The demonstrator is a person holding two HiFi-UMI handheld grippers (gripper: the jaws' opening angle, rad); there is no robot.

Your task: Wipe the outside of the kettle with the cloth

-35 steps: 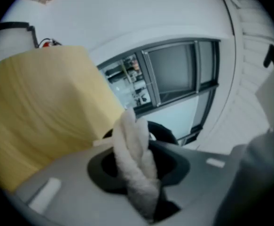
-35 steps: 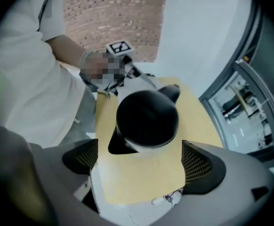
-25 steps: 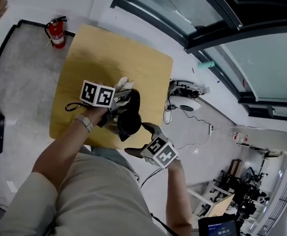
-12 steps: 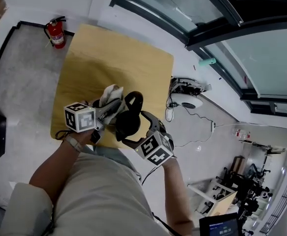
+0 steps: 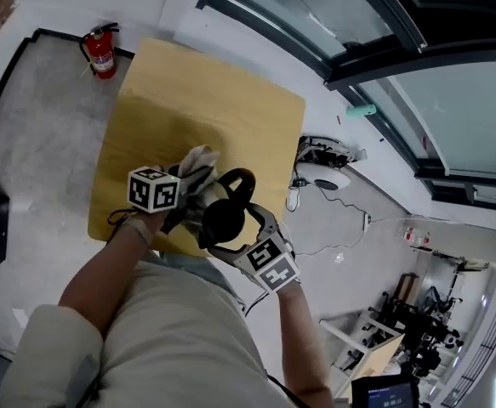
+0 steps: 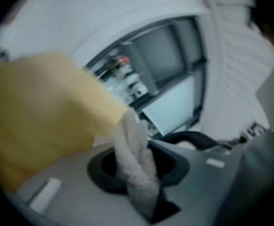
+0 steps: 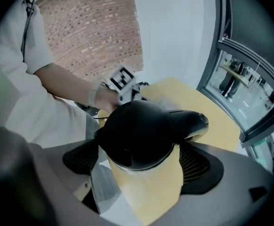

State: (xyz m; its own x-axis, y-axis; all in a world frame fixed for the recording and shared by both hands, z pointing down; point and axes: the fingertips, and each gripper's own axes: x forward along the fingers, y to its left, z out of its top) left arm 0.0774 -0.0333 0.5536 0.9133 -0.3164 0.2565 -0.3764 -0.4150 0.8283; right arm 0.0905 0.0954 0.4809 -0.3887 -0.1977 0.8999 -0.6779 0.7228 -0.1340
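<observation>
Black, glossy, dome-shaped kettle (image 5: 222,217) at the near edge of the pale wooden table (image 5: 198,92), clamped between the right gripper's (image 7: 141,154) ribbed pads. Nubby white cloth (image 5: 195,161), bunched, pinched tight in the left gripper (image 6: 139,168) just beside the kettle. Since half a second ago the left gripper has shifted in toward the kettle.

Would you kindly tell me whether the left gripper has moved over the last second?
Yes. The left gripper, shut on the cloth, has shifted back toward the table's near edge, away from the fire extinguisher.
</observation>
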